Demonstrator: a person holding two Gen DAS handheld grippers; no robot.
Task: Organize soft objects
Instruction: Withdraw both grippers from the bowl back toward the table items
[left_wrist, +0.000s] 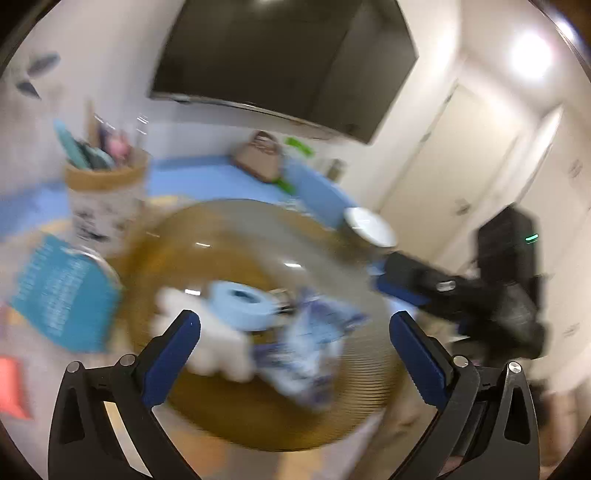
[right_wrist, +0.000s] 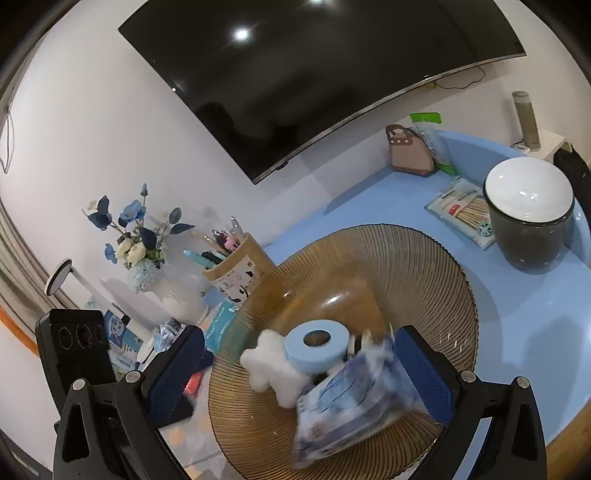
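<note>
A ribbed amber glass bowl (right_wrist: 424, 258) sits on the blue table. In it lie a white fluffy cotton piece (right_wrist: 269, 365), a light blue tape roll (right_wrist: 317, 347) and a blue-white plastic packet (right_wrist: 354, 406), which is motion-blurred. My right gripper (right_wrist: 301, 365) is open above the bowl, the packet next to its right finger. The left wrist view is blurred: my left gripper (left_wrist: 295, 343) is open over the same bowl (left_wrist: 236, 236), with the cotton (left_wrist: 218, 350), tape roll (left_wrist: 240, 306) and packet (left_wrist: 310, 350) between its fingers. The right gripper shows at its right (left_wrist: 461, 299).
A dark glass jar with a white lid (right_wrist: 532, 214), a toothpick packet (right_wrist: 461, 206), a pink-brown handbag (right_wrist: 410, 151) and a green pack (right_wrist: 432, 140) stand behind. A pen holder (right_wrist: 240, 266), flower vase (right_wrist: 173, 291) and teal packet (left_wrist: 62, 295) are left. A television hangs above.
</note>
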